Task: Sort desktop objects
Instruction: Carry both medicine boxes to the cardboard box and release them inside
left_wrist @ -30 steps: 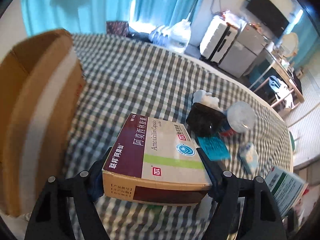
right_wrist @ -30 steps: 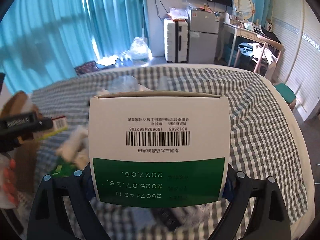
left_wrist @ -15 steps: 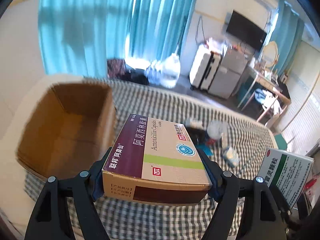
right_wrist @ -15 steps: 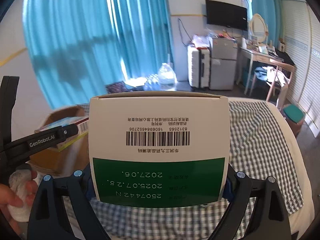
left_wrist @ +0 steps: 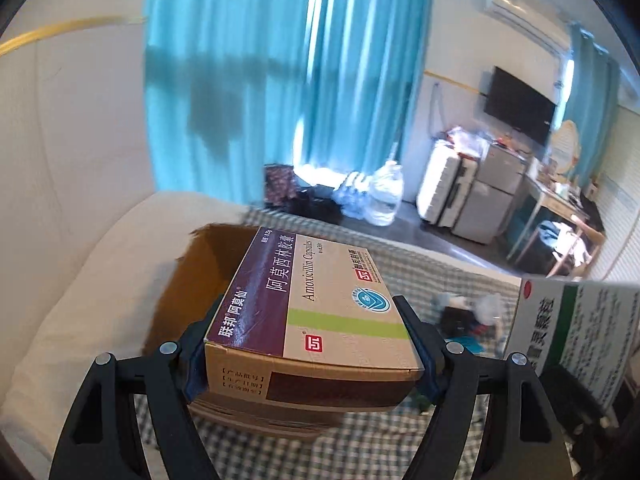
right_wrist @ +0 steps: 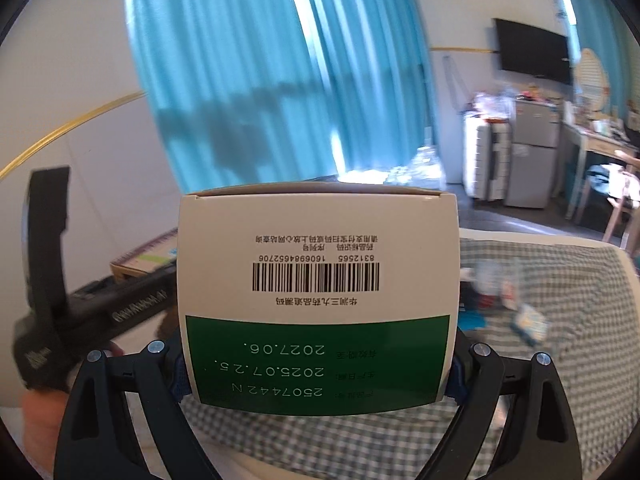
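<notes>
My left gripper is shut on a maroon-and-tan amoxicillin box, held flat and high above the checked table. Below and behind it stands an open brown cardboard carton at the table's left end. My right gripper is shut on a white-and-green medicine box, end face with barcode toward the camera. That same box shows at the right of the left wrist view. The left gripper's black body and its box appear at the left of the right wrist view.
Several small items lie in a cluster on the checked tablecloth, among them a blue-and-white packet. A white cushion borders the carton on the left. Teal curtains, suitcases and a desk stand beyond the table.
Both grippers have risen and tilted up with their boxes held. The table and the small items have dropped lower and farther in both views. The carton has slid from the left edge to under the amoxicillin box.
</notes>
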